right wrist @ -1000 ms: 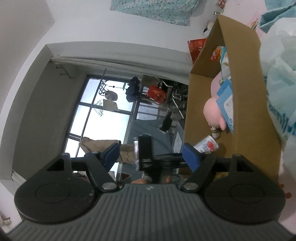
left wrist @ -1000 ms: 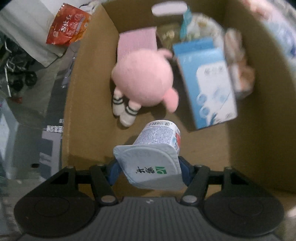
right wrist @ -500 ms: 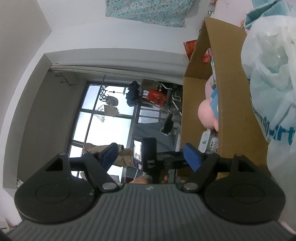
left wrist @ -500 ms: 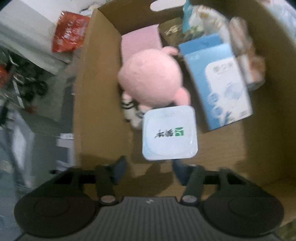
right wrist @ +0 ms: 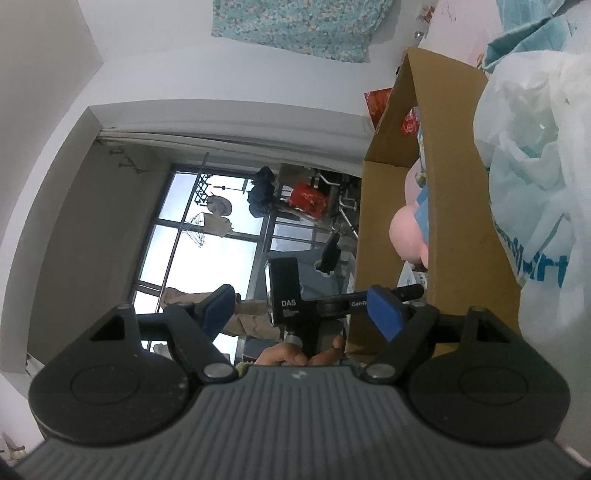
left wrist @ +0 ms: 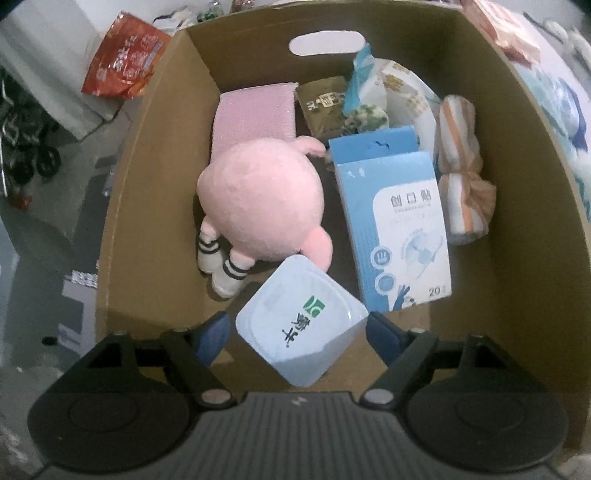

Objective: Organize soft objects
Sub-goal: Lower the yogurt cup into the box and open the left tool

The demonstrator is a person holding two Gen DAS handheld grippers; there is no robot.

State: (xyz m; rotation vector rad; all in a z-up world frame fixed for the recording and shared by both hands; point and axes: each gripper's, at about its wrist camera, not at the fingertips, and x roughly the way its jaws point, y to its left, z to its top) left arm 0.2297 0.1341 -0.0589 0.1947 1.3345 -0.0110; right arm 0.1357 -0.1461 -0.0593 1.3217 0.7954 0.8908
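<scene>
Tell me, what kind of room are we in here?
Most likely a lived-in home: a cardboard box holds a pink plush toy and packets, while the right wrist view shows a big window and patterned cloth on the wall.

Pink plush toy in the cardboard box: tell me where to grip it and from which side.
Grip the round pink plush toy across its wide head, coming straight down from above. The head bulges upward, clear on top, and should squash between the pads. The white square yogurt cup and blue paper box crowd it, so set the jaws along the free line from box wall to blue box. The striped legs are low, a poorer hold.
</scene>
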